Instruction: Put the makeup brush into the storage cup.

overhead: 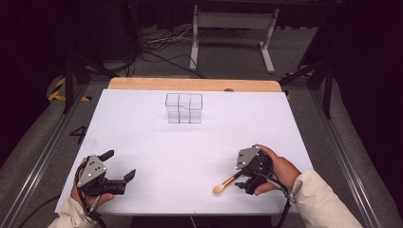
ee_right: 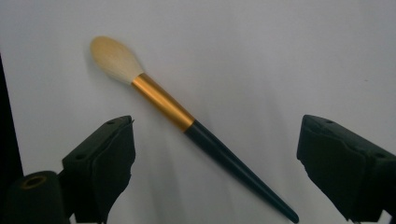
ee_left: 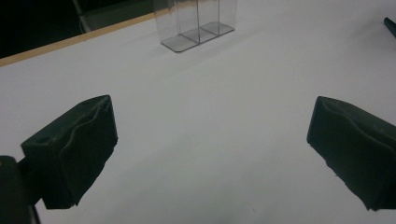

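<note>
Two grippers are resting low at the near edge of the white table [overhead: 190, 156] in the high view: the left gripper [overhead: 119, 165] is lying idle with its jaws spread, while the right gripper [overhead: 243, 179] is hovering over the dark end of a makeup brush [overhead: 227, 183] that is lying flat near the front edge, its pale tuft pointing toward the person. A clear compartment organizer [overhead: 184, 108] is standing well apart, toward the far side.

Looking along the left gripper [ee_left: 210, 135], its jaws are gaping wide over bare table, with the organizer [ee_left: 196, 23] ahead.

Looking along the right gripper [ee_right: 215, 154], the jaws are standing wide with nothing pinched, and the brush [ee_right: 187, 123] is lying diagonally between them. For a sound pick, the hand is probably best turning until the pads face the handle squarely, lowering close to the table, and closing on the dark handle just below the gold ferrule, where the brush should balance.
</note>
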